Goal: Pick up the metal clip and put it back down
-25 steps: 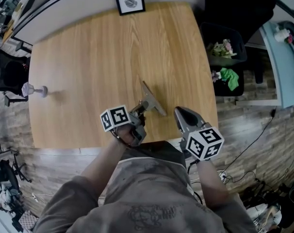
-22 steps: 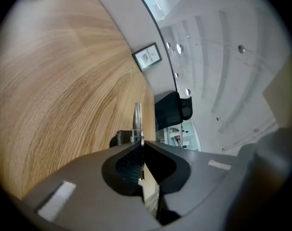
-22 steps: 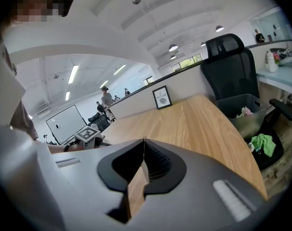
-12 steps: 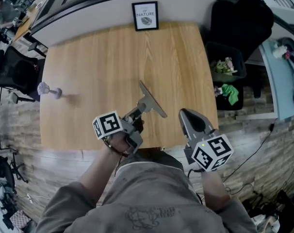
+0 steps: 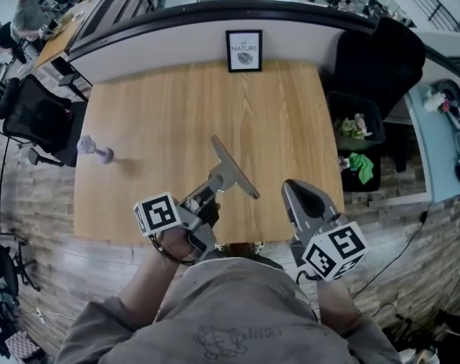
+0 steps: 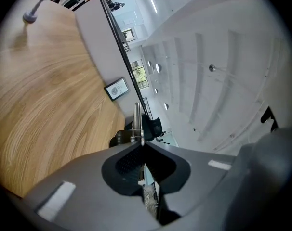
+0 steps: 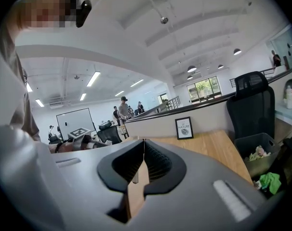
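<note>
Metal clip (image 5: 233, 167) is raised higher off the worktop (image 5: 154, 112) than a second ago | left gripper (image 5: 213, 186) is clamped on the clip's near end, which is held in the air above the front edge | right gripper (image 5: 291, 185) is pressed together, nothing held, near the clip's right.

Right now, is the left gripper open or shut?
Shut. In its own view, the left gripper has its jaws pressed together on the metal clip, which sticks out ahead of them.
</note>
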Tool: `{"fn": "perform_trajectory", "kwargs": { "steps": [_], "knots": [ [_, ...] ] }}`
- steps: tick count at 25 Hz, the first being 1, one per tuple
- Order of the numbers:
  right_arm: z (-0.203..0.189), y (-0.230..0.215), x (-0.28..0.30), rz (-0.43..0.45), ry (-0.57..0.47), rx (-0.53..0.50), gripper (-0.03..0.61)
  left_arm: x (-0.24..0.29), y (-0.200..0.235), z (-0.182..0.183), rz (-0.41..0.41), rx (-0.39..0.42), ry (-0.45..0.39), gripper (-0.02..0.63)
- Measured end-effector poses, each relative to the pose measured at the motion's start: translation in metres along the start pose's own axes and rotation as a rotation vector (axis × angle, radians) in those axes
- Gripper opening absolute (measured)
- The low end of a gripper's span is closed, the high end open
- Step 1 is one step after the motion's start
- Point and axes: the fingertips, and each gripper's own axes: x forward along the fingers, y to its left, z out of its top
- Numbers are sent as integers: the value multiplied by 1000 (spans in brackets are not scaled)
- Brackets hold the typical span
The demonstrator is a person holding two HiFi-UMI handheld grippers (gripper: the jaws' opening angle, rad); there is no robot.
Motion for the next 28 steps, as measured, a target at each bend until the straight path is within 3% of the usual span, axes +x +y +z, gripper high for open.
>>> {"fn": "perform_trajectory", "kwargs": {
  "steps": [6,15,28],
  "knots": [
    [-4,26,8,12,27,-31,12,-22,-17,4,-73,73,11,5],
    [-2,36,19,16,23,-74,12,-37,-4,9,-21,-50,-19,5],
    [28,70,116,166,8,-168,12,-61,19,146,-35,-9,-299,5]
  ]
}}
